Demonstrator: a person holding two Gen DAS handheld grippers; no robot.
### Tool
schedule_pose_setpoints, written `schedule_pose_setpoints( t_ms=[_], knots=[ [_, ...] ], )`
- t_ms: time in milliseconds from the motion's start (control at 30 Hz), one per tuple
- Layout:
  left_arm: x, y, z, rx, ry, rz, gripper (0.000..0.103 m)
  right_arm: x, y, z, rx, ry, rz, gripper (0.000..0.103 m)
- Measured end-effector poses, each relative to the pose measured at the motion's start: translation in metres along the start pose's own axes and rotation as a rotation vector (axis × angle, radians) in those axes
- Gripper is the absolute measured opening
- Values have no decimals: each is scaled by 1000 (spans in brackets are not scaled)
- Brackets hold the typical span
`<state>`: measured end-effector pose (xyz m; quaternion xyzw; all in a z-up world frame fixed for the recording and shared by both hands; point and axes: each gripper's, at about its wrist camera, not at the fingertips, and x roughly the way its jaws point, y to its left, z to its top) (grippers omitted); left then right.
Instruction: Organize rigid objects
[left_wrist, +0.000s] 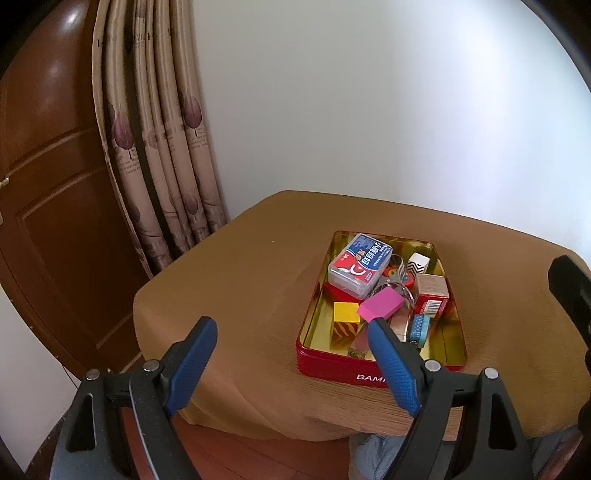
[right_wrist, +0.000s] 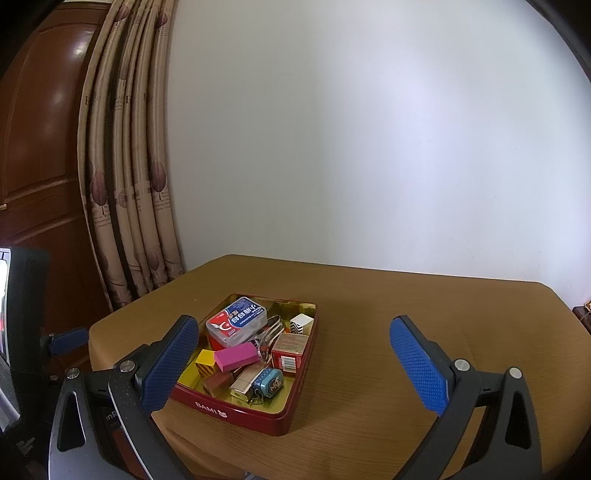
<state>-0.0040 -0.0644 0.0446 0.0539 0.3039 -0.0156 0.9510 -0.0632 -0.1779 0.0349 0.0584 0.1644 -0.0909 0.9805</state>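
Observation:
A red tin (left_wrist: 332, 363) (right_wrist: 236, 410) with a gold inside stands on the table and holds several small objects: a clear box with a red and blue label (left_wrist: 360, 269) (right_wrist: 236, 321), a pink block (left_wrist: 380, 303) (right_wrist: 236, 355), a yellow striped cube (left_wrist: 346, 319) (right_wrist: 205, 362), a red carton (left_wrist: 430, 293) (right_wrist: 290, 350), a black-and-white zigzag block (left_wrist: 418, 263) (right_wrist: 300, 324), a small blue tin (right_wrist: 269, 382). My left gripper (left_wrist: 291, 328) is open and empty, in front of the tin. My right gripper (right_wrist: 295, 332) is open and empty, above the tin's near right side.
The table (left_wrist: 229, 280) (right_wrist: 406, 332) has a tan cloth and stands against a white wall. A patterned curtain (left_wrist: 159, 147) and a brown wooden door (left_wrist: 48, 166) are at the left. Wooden floor (left_wrist: 258, 454) lies below the table's front edge.

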Motion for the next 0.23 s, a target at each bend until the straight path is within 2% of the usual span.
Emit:
schedule_pose_setpoints(
  t_ms=[233],
  knots=[
    [0,3,2,-22,24,-28,86,-2,0,1,3,0,-4,103]
  ],
)
